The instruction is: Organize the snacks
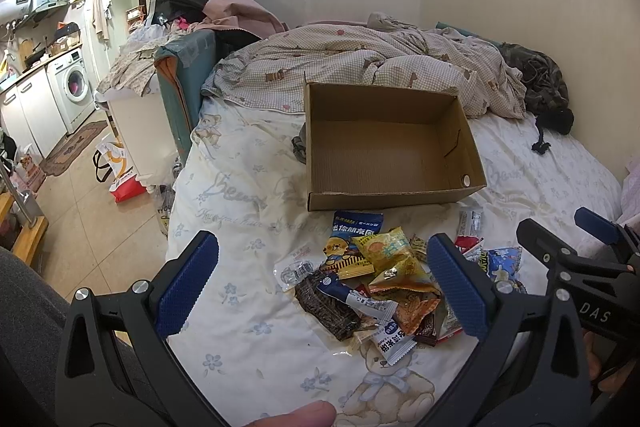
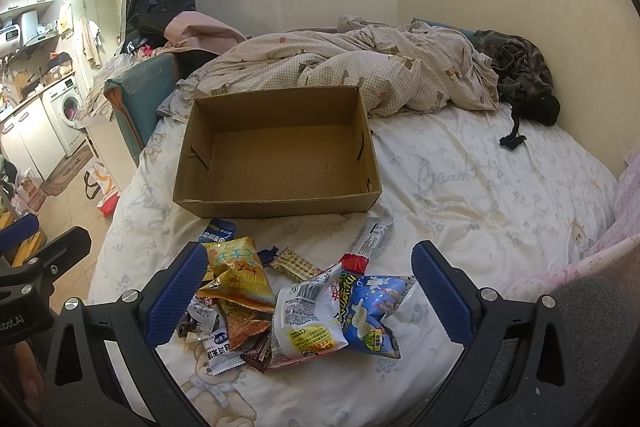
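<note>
Right, the snack pile (image 2: 288, 307) sits loose on the bed sheet (image 2: 480, 187), just in front of the open cardboard box (image 2: 276, 147), apart from its near wall. In the pile: a yellow chip bag (image 1: 390, 255), a blue-and-white bag (image 2: 372, 311), a white pouch with a barcode (image 2: 308, 315), a dark brown packet (image 1: 330, 305) and a long stick pack (image 2: 370, 237) lying nearest the box. Nothing is in the box. Your left hand-held gripper (image 1: 322, 291) is spread wide over the pile's left part, holding nothing. Your right hand-held gripper (image 2: 308, 295) is also wide, empty, framing the pile. A rumpled checked duvet (image 2: 360, 67) lies behind the box; a washing machine (image 1: 74, 87) stands far left.
</note>
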`<state>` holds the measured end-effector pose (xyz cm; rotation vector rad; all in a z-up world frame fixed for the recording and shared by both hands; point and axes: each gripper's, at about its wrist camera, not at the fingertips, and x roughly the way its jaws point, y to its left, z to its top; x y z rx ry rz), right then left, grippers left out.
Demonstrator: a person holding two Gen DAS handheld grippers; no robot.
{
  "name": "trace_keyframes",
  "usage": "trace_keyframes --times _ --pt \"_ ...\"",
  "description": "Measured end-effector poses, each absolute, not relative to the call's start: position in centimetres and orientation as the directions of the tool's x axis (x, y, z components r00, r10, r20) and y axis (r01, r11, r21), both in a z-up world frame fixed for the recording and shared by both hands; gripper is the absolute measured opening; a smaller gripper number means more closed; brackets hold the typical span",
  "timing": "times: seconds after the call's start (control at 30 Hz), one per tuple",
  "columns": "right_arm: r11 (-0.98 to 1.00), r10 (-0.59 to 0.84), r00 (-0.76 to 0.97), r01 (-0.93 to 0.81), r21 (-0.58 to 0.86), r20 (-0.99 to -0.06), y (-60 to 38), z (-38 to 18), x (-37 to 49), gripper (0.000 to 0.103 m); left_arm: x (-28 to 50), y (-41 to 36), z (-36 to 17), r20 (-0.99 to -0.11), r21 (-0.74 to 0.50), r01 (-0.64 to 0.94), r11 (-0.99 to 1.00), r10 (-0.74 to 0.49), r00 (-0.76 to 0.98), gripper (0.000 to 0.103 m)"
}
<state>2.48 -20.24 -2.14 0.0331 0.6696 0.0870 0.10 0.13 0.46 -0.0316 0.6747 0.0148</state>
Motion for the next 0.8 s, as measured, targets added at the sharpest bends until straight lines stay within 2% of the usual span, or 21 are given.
trace_keyframes --times 0.8 --pt "0.996 0.092 0.781 -0.072 0.058 -0.618 -20.24 -2.28 2.4 0.103 0.08 0.07 0.43 -0.623 -0.023 -0.025 0.999 0.005 0.782 0.103"
